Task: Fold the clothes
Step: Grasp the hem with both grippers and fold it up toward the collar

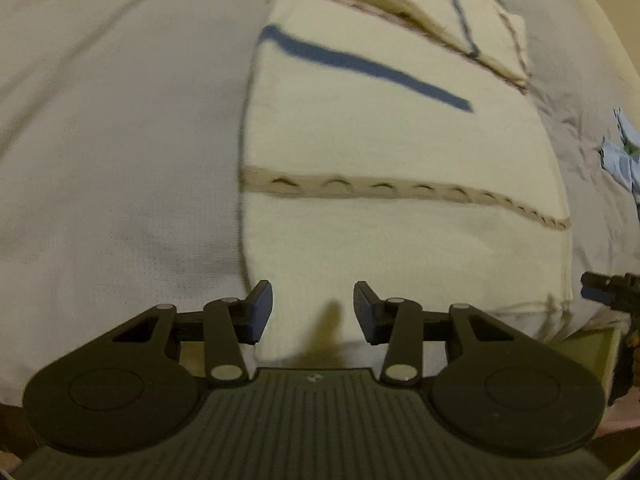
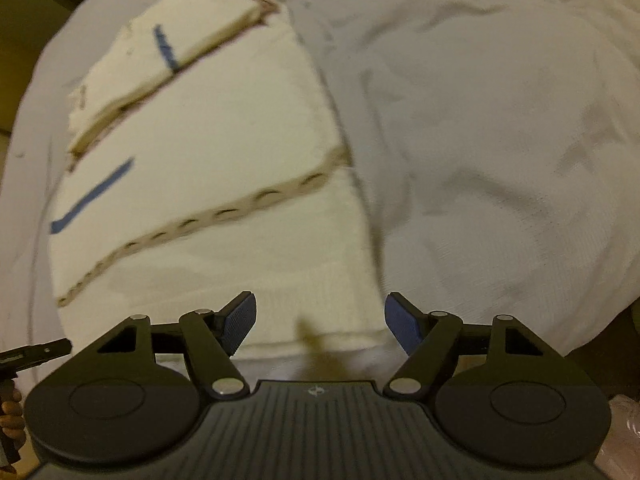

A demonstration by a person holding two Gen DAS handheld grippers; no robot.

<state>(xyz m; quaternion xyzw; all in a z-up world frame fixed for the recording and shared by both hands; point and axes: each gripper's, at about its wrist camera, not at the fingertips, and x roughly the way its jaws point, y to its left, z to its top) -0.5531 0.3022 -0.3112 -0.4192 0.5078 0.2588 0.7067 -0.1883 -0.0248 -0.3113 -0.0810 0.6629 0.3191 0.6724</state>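
Note:
A cream knit garment (image 1: 392,148) with a blue stripe and a tan patterned band lies flat on a pale grey bedsheet (image 1: 120,140), its far end folded over. My left gripper (image 1: 314,310) hovers open over the garment's near left corner, nothing between its fingers. In the right wrist view the same garment (image 2: 208,160) stretches away to the left. Over its near right corner my right gripper (image 2: 320,322) stands open and empty. The other gripper's tip shows at each view's edge (image 1: 604,282) (image 2: 36,350).
The wrinkled grey sheet (image 2: 500,140) covers the bed around the garment. A light blue cloth (image 1: 626,160) lies at the right edge of the left wrist view. The bed's near edge and dark floor show at the lower corners. A hand (image 2: 10,416) holds the other tool.

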